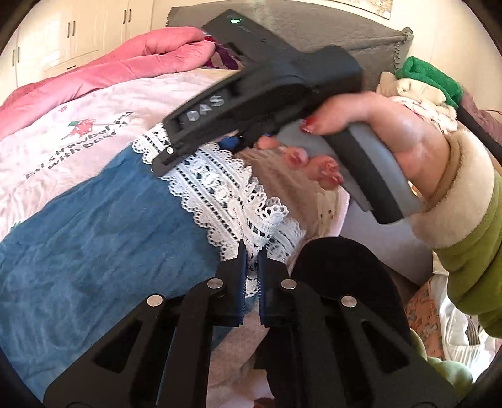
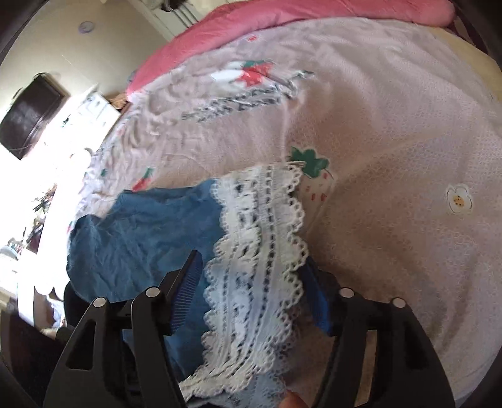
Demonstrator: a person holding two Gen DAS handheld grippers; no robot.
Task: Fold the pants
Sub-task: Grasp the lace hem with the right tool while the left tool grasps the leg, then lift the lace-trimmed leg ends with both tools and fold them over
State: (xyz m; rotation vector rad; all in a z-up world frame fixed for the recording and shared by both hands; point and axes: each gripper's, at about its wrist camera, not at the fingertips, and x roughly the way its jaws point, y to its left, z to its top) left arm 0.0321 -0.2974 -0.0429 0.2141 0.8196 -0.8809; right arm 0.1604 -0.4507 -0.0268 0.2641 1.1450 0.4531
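- Nearest the left wrist camera, the left gripper (image 1: 252, 251) has its two dark fingers clenched on the white lace trim (image 1: 219, 191) of the pants, the lace pinched right at the fingertips.
- Blue pants (image 1: 103, 226) lie spread across the bed, running from the pinched lace edge toward the left of that view, wrinkled but mostly flat.
- Under them is a pale pink bedsheet (image 1: 94, 116) printed with strawberries and dark lettering; a bright pink quilt (image 1: 109, 66) is bunched along its far side.
- Above the lace, in the same view, the right gripper (image 1: 163, 157) reaches down to the trim, gripped by the person's right hand (image 1: 386, 131) with red-painted nails, in a cream cuff and green sleeve (image 1: 470, 251).
- A grey headboard (image 1: 329, 28) stands behind, with a heap of cream and green clothes (image 1: 420, 84) beside it at the right.
- From the right wrist view, the right gripper (image 2: 251, 266) stands released, its blue-padded fingers (image 2: 188, 282) well apart.
- Lace (image 2: 257, 251) hangs loosely between those fingers, blurred; the pads do not press on it.
- Blue cloth (image 2: 141, 226) of the pants lies to the left of the lace there, on the pink sheet (image 2: 392, 125).
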